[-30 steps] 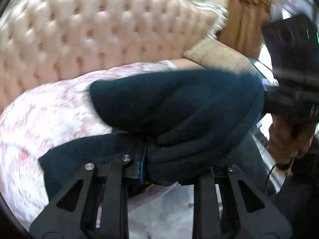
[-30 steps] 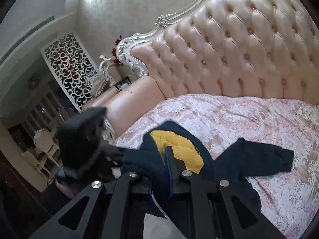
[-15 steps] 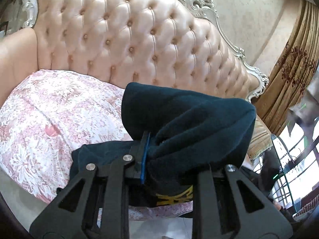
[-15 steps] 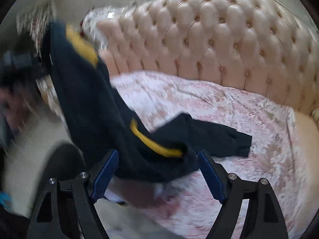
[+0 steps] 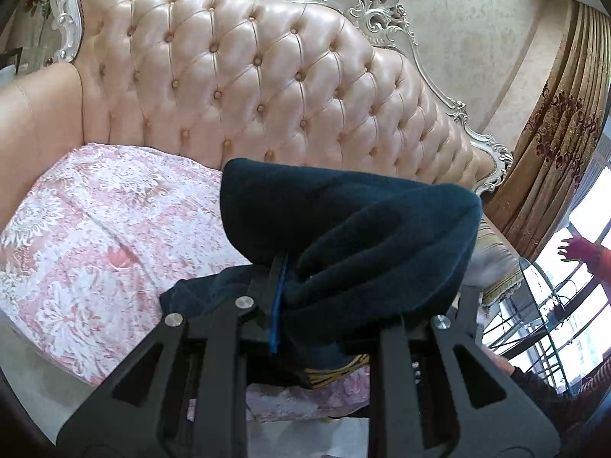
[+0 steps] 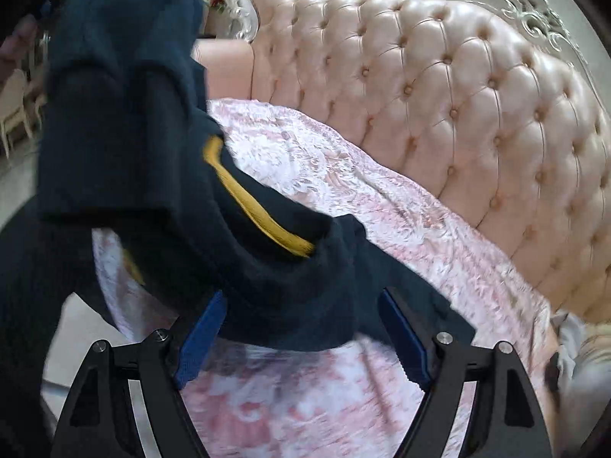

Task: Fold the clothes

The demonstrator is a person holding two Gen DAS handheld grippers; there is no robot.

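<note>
Left tool (image 5: 301, 290) is clenched on a thick bunch of the navy top (image 5: 355, 240), which humps over its jaws and trails down to the bed (image 5: 95, 229). Right tool (image 6: 301, 336) is released — blue pads (image 6: 202, 336) spread wide, with a sleeve end lying loose between them, unpinched. We judge the knit soft, fairly light and limp, not slippery; it will sag wherever unsupported. Best holds — hem or shoulder seams near the yellow stripe (image 6: 252, 206), not mid-panel.
</note>
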